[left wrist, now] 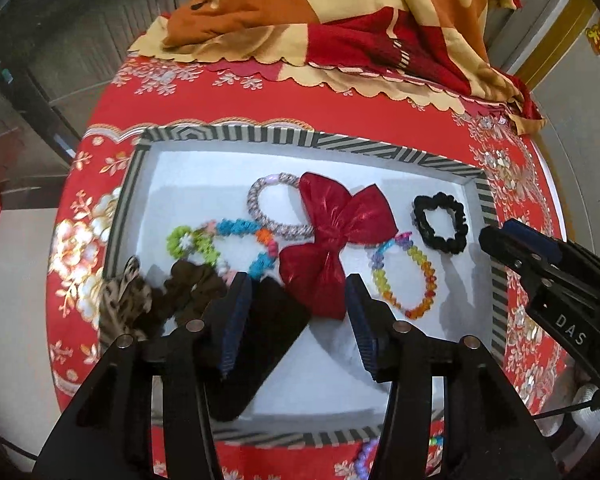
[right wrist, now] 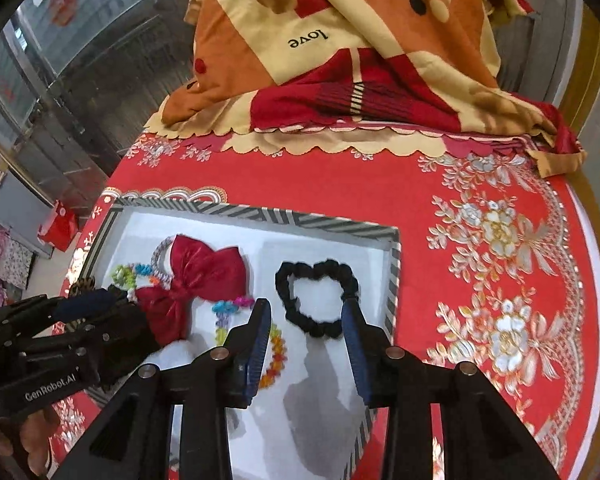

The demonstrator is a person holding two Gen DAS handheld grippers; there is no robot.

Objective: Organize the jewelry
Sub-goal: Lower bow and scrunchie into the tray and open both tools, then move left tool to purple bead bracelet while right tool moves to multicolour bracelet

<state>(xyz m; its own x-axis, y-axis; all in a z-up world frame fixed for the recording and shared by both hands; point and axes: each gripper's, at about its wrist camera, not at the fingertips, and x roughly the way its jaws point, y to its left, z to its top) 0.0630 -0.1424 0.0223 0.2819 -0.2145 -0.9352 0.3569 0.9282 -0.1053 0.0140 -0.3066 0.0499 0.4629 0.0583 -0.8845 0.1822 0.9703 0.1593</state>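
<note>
The word "love" is printed in black on a cream patch of the orange-and-red blanket [left wrist: 340, 12] heaped at the far edge of the worktop — it reads upside down in both wrist views. White letters "DAS" stand on the black body of the right gripper [left wrist: 496, 240] as the left wrist view shows it. "GenRobot.AI" — also white on black — runs along the body of the left gripper [right wrist: 111, 300] in the right wrist view.
</note>
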